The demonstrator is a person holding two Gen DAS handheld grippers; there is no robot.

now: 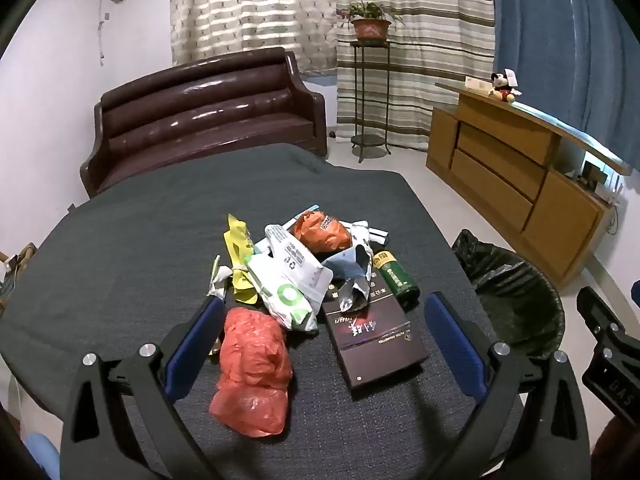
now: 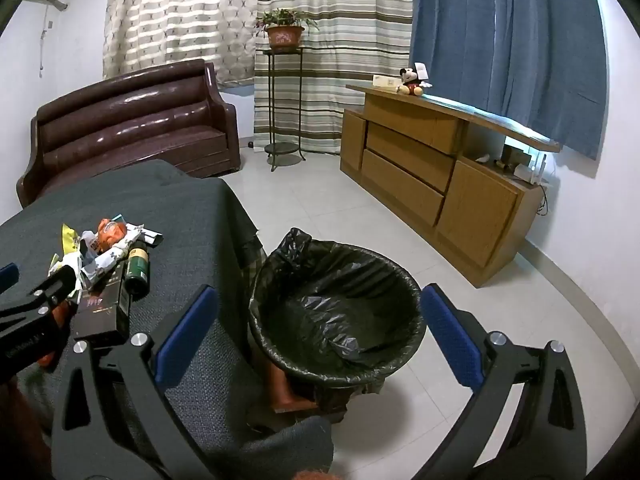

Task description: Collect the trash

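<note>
A heap of trash lies on the dark grey tablecloth [image 1: 120, 248]: a crumpled red plastic bag [image 1: 252, 372], a dark flat box [image 1: 372, 344], a green can [image 1: 394, 276], white-and-green wrappers [image 1: 288, 284], a yellow wrapper [image 1: 240, 256] and an orange wrapper [image 1: 322, 232]. My left gripper [image 1: 326, 340] hangs open over the near end of the heap, the red bag and the box lying between its blue pads without touching them. My right gripper [image 2: 320, 332] is open in the air above a bin lined with a black bag [image 2: 336, 312], beside the table's right edge. The green can [image 2: 138, 272] and dark box [image 2: 104, 308] show at left.
A brown leather sofa [image 1: 208, 120] stands behind the table. A wooden sideboard [image 2: 432, 176] with a plush toy lines the right wall. A metal plant stand [image 2: 284, 108] is by the curtains. Pale tiled floor [image 2: 460, 312] surrounds the bin.
</note>
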